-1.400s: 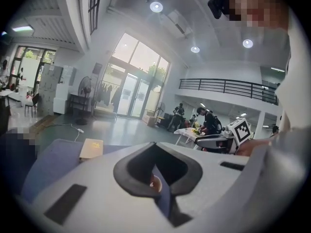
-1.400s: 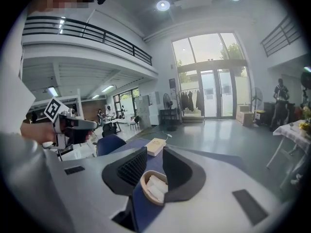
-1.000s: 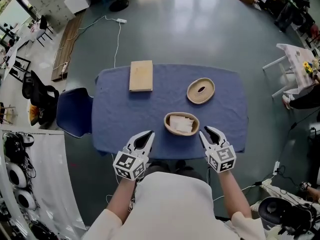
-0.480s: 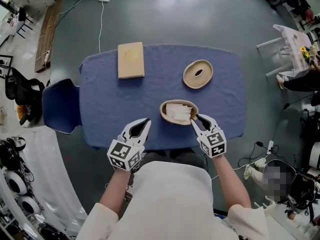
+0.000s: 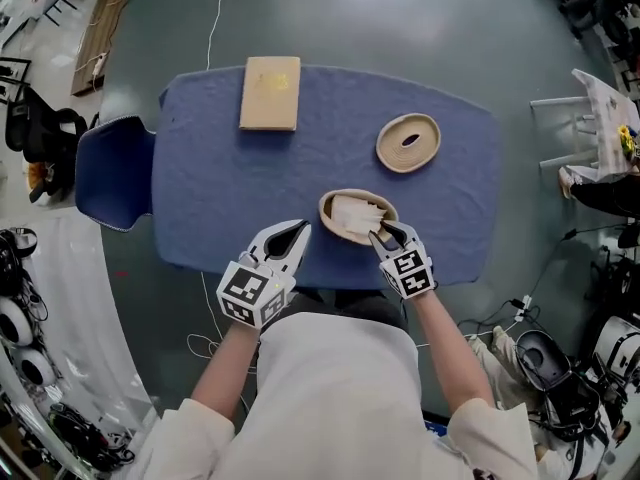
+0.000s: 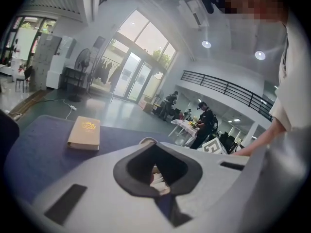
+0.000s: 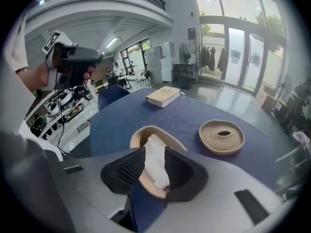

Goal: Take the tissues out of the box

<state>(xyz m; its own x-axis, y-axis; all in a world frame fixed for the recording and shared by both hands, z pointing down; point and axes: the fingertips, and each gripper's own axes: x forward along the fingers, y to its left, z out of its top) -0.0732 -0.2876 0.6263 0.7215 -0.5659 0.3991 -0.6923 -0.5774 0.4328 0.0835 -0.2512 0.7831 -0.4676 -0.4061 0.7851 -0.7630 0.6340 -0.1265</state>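
An oval woven tissue box (image 5: 332, 208) (image 7: 138, 135) stands open near the table's front edge, with white tissues (image 5: 355, 214) (image 7: 154, 166) sticking up out of it. My right gripper (image 5: 383, 233) (image 7: 148, 152) is at the box's right rim. Its jaws have just been opening and stand on either side of the top tissue without pinching it. My left gripper (image 5: 299, 230) (image 6: 154, 144) hangs over the front edge, left of the box, with its tips together and nothing in it. In the left gripper view the box and tissues peek through the hollow between the jaws.
The box's woven lid (image 5: 408, 142) (image 7: 221, 136) with its slot lies at the back right of the blue table (image 5: 220, 198). A tan book (image 5: 271, 92) (image 6: 84, 133) lies at the back left. A blue chair (image 5: 115, 173) stands beside the table's left end.
My right gripper has come down and forward from the table's edge to the box, and its jaws now flank the tissue. My left gripper has drifted a little lower and forward.
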